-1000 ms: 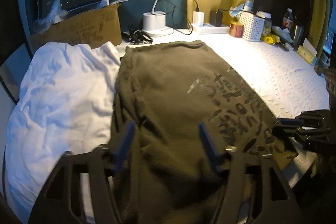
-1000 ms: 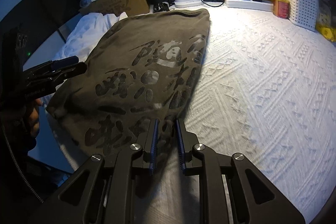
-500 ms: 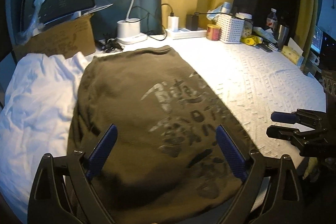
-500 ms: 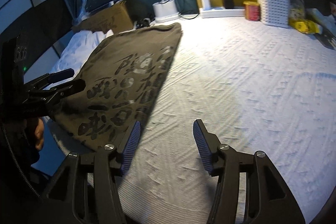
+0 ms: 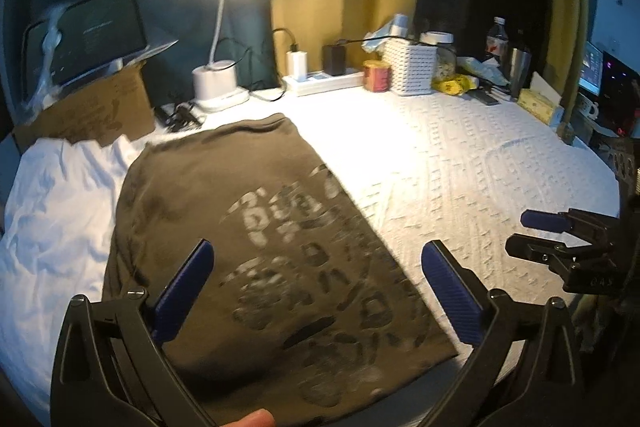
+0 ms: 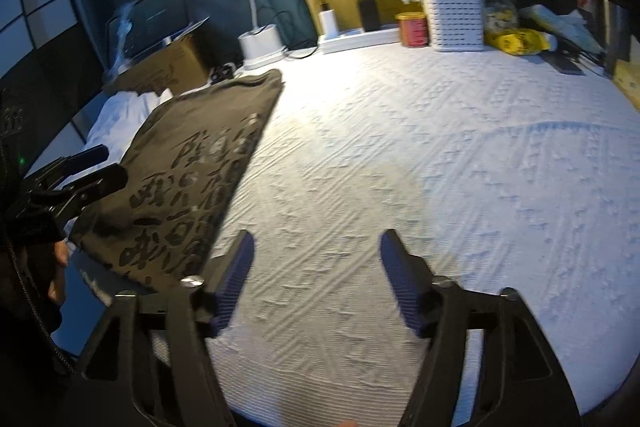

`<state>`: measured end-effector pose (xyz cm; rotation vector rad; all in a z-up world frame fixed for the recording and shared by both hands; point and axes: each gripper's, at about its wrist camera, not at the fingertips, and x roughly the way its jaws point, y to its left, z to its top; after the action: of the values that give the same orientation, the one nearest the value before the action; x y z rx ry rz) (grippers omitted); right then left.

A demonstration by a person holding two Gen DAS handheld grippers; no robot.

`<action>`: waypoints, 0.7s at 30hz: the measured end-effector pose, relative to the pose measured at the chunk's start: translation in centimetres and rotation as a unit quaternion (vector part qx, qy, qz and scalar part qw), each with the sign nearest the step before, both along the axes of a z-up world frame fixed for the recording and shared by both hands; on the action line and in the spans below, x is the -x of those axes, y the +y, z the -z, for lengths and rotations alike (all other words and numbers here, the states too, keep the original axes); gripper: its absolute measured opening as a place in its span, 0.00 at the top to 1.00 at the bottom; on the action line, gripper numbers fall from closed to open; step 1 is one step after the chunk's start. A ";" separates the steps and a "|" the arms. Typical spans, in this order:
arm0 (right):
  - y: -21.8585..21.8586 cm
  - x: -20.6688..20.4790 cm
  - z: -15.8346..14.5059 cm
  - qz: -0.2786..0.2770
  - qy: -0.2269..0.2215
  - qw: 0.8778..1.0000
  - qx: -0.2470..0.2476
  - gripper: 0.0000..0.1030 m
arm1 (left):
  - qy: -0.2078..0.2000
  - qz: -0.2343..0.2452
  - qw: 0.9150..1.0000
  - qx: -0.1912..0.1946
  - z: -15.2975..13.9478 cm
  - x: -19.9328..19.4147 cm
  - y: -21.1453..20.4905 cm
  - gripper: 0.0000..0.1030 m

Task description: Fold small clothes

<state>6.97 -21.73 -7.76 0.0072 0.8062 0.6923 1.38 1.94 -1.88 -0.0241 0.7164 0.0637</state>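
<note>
An olive-brown T-shirt (image 5: 248,227) with a pale printed pattern lies folded flat on the white textured cover (image 5: 460,155). My left gripper (image 5: 316,251) hovers over the shirt's near half. Its jaws are opening wide and the blue pads touch no cloth. My right gripper (image 6: 318,239) is over bare white cover (image 6: 400,147) to the right of the shirt (image 6: 192,155). Its jaws are opening too, with nothing between them. Each gripper shows in the other's view: the right gripper (image 5: 536,231) at the right edge, the left gripper (image 6: 96,167) at the left edge.
Crumpled white cloth (image 5: 52,211) lies left of the shirt. Along the far edge stand a cardboard box (image 5: 92,111) with a screen on it, a lit desk lamp (image 5: 218,83), a power strip (image 5: 320,83), a red tin (image 5: 376,77), a white basket (image 5: 410,67) and bottles.
My right gripper let go of the shirt's near edge, opened wide and moved right onto bare cover. My left gripper opened wider and shifted right over the shirt.
</note>
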 end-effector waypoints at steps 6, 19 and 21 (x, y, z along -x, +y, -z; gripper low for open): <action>-2.2 -0.7 -1.0 0.029 -0.015 0.999 0.000 0.27 | -0.033 0.013 0.999 -0.006 -1.5 -0.1 -1.4 0.01; -7.1 -1.1 -5.4 0.102 -0.088 0.991 0.004 0.27 | -0.128 0.031 0.990 -0.040 -5.5 0.7 -3.2 0.01; -7.4 -1.0 -6.1 0.113 -0.101 0.988 0.007 0.27 | -0.137 0.029 0.989 -0.044 -6.1 0.8 -3.3 0.01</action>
<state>7.93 -29.14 -1.64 0.0154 0.6047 0.4639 0.54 -1.35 4.22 0.0720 0.4379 0.0348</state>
